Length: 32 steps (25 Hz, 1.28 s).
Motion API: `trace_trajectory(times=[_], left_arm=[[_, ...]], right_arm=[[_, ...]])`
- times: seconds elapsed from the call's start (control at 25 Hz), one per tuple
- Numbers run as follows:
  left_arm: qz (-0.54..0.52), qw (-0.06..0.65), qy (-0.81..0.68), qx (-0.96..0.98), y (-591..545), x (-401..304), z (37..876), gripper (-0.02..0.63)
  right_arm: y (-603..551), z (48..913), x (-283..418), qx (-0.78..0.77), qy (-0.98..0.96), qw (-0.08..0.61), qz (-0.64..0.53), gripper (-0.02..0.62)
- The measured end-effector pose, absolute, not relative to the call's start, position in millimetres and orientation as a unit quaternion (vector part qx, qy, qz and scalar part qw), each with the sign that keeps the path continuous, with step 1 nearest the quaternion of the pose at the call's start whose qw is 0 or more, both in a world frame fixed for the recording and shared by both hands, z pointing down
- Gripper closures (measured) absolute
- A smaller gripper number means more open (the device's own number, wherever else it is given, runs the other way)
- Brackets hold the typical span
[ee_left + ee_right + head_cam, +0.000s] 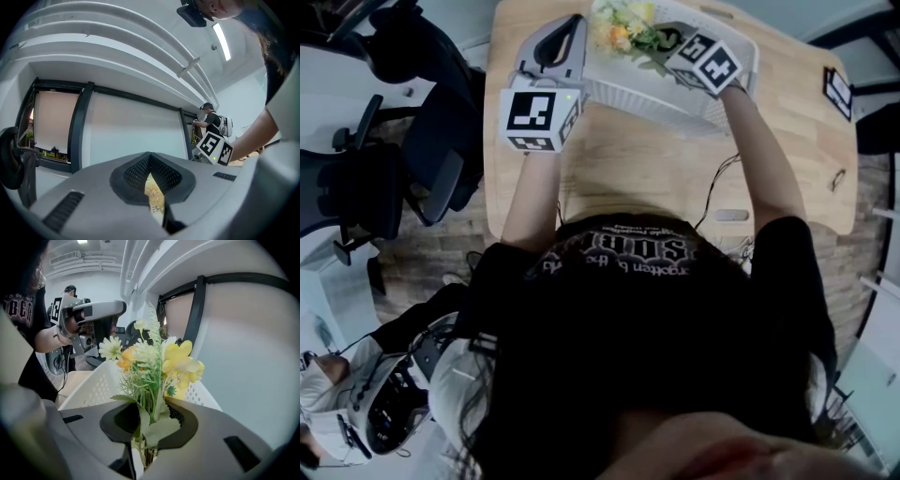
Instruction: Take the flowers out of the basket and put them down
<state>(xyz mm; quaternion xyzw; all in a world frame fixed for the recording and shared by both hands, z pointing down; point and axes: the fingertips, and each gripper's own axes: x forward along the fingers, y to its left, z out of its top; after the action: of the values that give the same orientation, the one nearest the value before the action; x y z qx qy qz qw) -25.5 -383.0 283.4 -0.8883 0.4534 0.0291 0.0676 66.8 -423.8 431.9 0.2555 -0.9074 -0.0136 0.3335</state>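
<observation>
Black short-sleeved T-shirt [675,319], pale lettering across the chest. Dark long hair fell at the frame edge. Left gripper [572,28]: grey moulded shell with a dark loop-shaped opening, black mesh-textured pads [136,173]. Right gripper [654,39]: same grey shell. Each carried a white cube with black square markers [539,114]; a small green light [214,158] showed on the right one.

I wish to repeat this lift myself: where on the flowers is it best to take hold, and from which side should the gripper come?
Take the flowers by their bundled stems, coming from the stem end. The stems make one narrow bunch, while the blooms spread wide and would likely crush. The right gripper is shut on them there, over the basket.
</observation>
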Motion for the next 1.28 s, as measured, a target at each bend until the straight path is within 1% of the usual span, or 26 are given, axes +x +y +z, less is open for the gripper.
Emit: trace_trajectory(times=[0.2, 0.52, 0.8, 1.28], left_arm=[[0.03, 0.072, 0.455, -0.887, -377, -27, 279, 0.604], [0.03, 0.081, 0.455, -0.886, -367, -22, 272, 0.604], [0.021, 0.081, 0.457, -0.886, -366, -29, 273, 0.604], [-0.004, 0.094, 0.451, -0.887, -353, -25, 273, 0.604]], right_arm=[[-425, 395, 67, 0.285, -0.912, 0.296, -0.014, 0.497], [-414, 345, 74, 0.3, -0.916, 0.263, -0.04, 0.497], [-408, 332, 73, 0.305, -0.91, 0.275, -0.063, 0.498], [-399, 330, 75, 0.308, -0.91, 0.272, -0.066, 0.497]])
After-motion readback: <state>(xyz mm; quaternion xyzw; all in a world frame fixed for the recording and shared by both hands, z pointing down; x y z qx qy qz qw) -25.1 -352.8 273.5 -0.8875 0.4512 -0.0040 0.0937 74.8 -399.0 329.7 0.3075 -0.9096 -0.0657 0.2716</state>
